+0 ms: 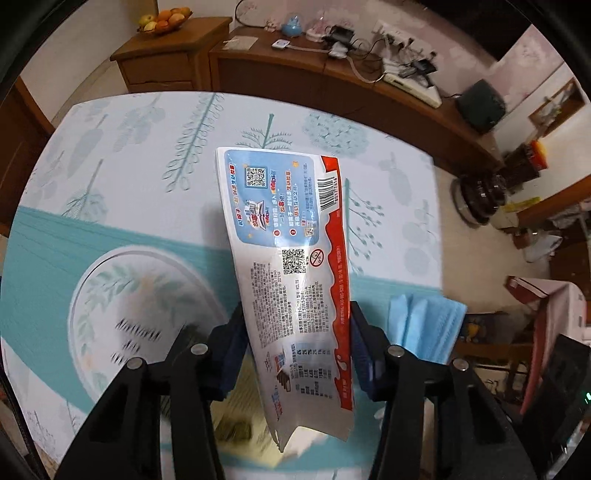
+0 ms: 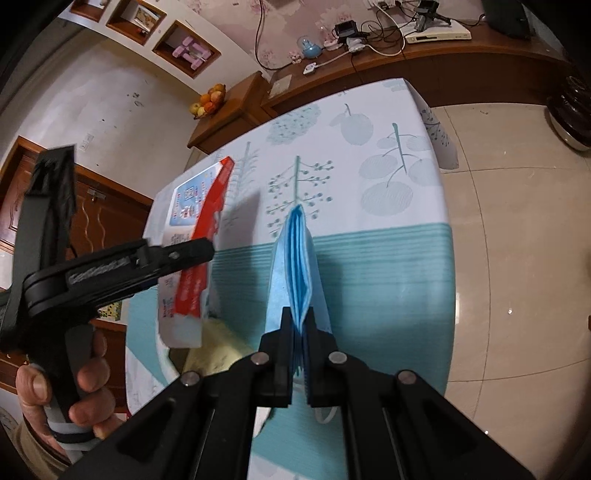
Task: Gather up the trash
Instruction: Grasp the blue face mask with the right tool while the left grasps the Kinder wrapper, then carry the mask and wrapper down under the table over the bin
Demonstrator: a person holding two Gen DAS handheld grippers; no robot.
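Note:
A white snack wrapper (image 1: pixel 284 229) with a red edge and printed codes hangs clear of the table, pinched across its width between the blue pads of my left gripper (image 1: pixel 295 321), which is shut on it. In the right wrist view the same wrapper (image 2: pixel 199 221) sticks up from the left gripper (image 2: pixel 201 254), which a hand (image 2: pixel 85 387) holds. My right gripper (image 2: pixel 298 317) is shut on a folded blue face mask (image 2: pixel 295 251) that stands up between its black fingers. The mask (image 1: pixel 424 325) also shows at the right in the left wrist view.
The table wears a white and teal leaf-print cloth (image 2: pixel 388 258), with its edge and a tiled floor (image 2: pixel 517 258) to the right. Something yellowish (image 2: pixel 218 350) lies under the wrapper. Behind stand a wooden sideboard (image 1: pixel 332 74) with cables and devices and a fruit bowl (image 1: pixel 162 20).

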